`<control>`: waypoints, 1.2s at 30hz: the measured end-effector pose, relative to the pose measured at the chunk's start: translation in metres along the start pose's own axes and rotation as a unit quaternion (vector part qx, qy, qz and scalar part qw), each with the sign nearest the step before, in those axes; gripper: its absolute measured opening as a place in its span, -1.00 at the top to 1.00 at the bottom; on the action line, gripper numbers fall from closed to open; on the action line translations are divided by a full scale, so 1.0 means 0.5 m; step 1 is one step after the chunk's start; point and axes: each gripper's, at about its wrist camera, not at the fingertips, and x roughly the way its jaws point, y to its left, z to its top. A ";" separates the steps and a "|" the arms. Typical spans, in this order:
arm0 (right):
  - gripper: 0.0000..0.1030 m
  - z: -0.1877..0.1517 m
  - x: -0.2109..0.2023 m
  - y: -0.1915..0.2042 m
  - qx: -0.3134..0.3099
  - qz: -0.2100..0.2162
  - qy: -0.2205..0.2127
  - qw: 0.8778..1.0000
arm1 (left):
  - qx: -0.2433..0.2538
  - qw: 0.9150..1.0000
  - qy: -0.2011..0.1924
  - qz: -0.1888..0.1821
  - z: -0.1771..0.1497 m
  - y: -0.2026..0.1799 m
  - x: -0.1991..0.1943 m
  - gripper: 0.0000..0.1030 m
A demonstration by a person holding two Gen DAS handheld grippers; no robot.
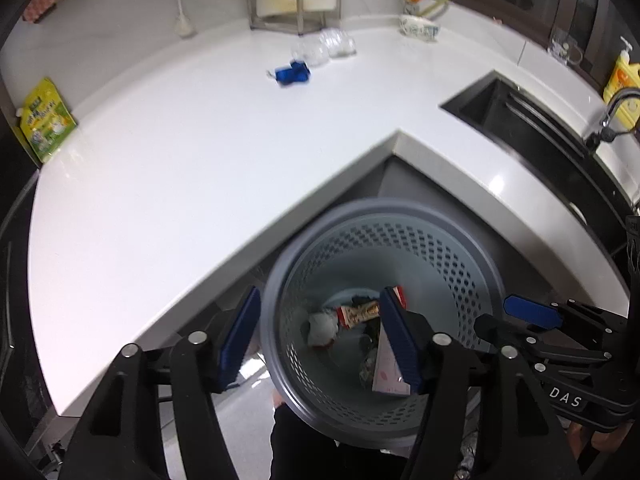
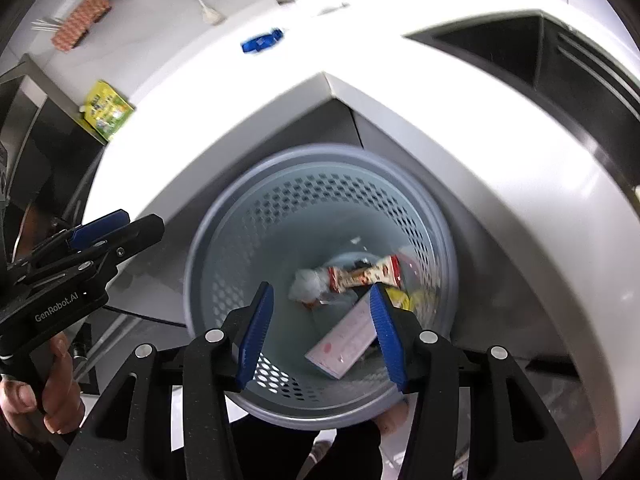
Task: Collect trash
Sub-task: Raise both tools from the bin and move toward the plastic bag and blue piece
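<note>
Left wrist view: left gripper [image 1: 320,344] and right gripper [image 2: 320,332] both gape empty above the trash bin [image 1: 280,280].

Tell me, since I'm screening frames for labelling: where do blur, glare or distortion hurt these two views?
Left wrist: fisheye bends the countertop edge; the bin rim is smeared, the blue wrapper soft. Right wrist: the countertop is blown out white, and the bin rim and wrapper are blurred.
</note>
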 end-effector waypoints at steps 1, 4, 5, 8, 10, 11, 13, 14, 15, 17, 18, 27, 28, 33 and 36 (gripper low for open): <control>0.06 0.005 -0.007 0.004 -0.003 0.002 -0.006 1.000 | -0.003 1.000 -0.004 0.001 0.005 0.003 -0.009 -0.22; 0.02 0.024 -0.027 0.012 -0.010 0.006 -0.024 1.000 | -0.012 1.000 -0.016 -0.002 0.019 0.011 -0.033 -0.23; 0.01 0.034 -0.028 0.019 -0.011 0.007 -0.029 1.000 | -0.012 1.000 -0.020 -0.001 0.024 0.013 -0.038 -0.24; 0.01 0.064 -0.032 0.035 -0.013 0.009 -0.040 0.999 | -0.012 0.999 -0.035 0.003 0.042 0.028 -0.056 -0.31; 0.01 0.081 -0.032 0.043 -0.014 0.008 -0.045 0.999 | -0.014 0.999 -0.040 0.000 0.058 0.040 -0.058 -0.32; -0.01 0.093 -0.032 0.048 -0.015 0.005 -0.049 0.999 | -0.013 0.999 -0.044 -0.002 0.072 0.048 -0.058 -0.32; -0.04 0.116 -0.031 0.055 -0.013 -0.003 -0.058 0.998 | -0.009 0.999 -0.051 -0.003 0.098 0.061 -0.056 -0.38; -0.05 0.132 -0.031 0.058 -0.007 -0.006 -0.062 0.998 | -0.007 0.999 -0.053 -0.002 0.113 0.066 -0.054 -0.39; -0.06 0.145 -0.028 0.060 -0.002 -0.004 -0.064 0.998 | -0.006 0.998 -0.056 -0.003 0.132 0.075 -0.050 -0.39; -0.11 0.170 -0.024 0.066 -0.001 -0.007 -0.068 0.998 | -0.007 0.998 -0.065 -0.006 0.163 0.090 -0.044 -0.44; -0.11 0.185 -0.021 0.069 -0.001 -0.014 -0.072 0.997 | -0.006 0.998 -0.070 -0.005 0.176 0.096 -0.040 -0.50; -0.15 0.294 0.006 0.062 0.033 -0.048 -0.099 0.993 | 0.018 0.997 -0.077 -0.013 0.312 0.126 0.063 -0.57; -0.15 0.302 0.008 0.060 0.037 -0.052 -0.102 0.993 | 0.018 0.997 -0.076 -0.016 0.326 0.128 0.077 -0.58; -0.20 0.319 0.023 0.036 0.059 -0.074 -0.106 0.990 | 0.032 0.996 -0.076 -0.015 0.390 0.122 0.155 -0.59; -0.20 0.319 0.041 0.013 0.081 -0.085 -0.100 0.988 | 0.040 0.996 -0.072 -0.019 0.420 0.112 0.207 -0.59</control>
